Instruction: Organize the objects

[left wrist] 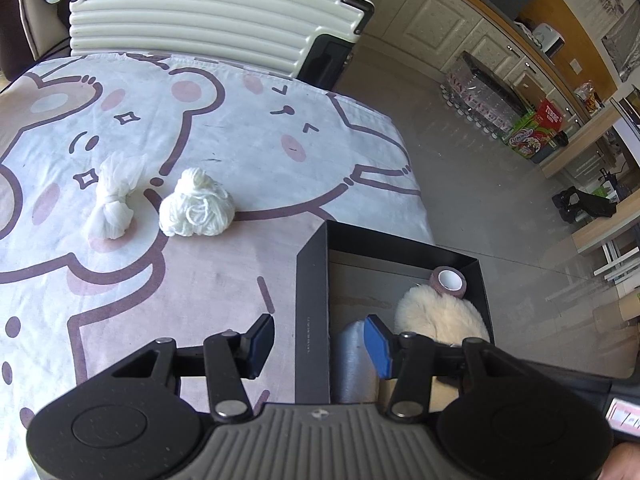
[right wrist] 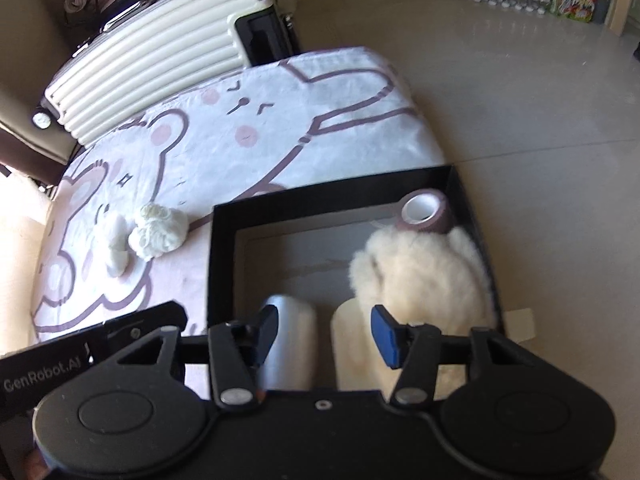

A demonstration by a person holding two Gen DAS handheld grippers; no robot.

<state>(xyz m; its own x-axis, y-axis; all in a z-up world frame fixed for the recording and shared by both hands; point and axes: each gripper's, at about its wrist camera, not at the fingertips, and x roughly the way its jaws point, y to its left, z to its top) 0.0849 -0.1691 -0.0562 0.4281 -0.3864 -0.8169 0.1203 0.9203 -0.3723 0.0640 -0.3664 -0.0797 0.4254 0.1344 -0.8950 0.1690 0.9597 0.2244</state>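
Inside the black box (right wrist: pixel 224 256), at the near right corner of the table: a fluffy cream plush (right wrist: pixel 420 272) against the right wall, a mauve tape roll (right wrist: pixel 426 212) touching it in the far right corner, a silvery cylinder (right wrist: pixel 290 344) and a cream cylinder (right wrist: pixel 352 344) upright side by side along the near wall. Left of the box, out on the bear-print cloth (left wrist: pixel 224 128): a white yarn ball (left wrist: pixel 196 210), and just beside it on the left a knotted white bag (left wrist: pixel 114 204).

Left gripper (left wrist: pixel 320 346) spread wide, nothing held, straddling the box's left wall. Right gripper (right wrist: pixel 324 334) likewise released and empty, over the two cylinders.

Beyond the table's far edge, a cream ribbed suitcase (left wrist: pixel 216 8). Farther right on the floor, packs of bottled water (left wrist: pixel 486 100) beside green cartons (left wrist: pixel 532 136).
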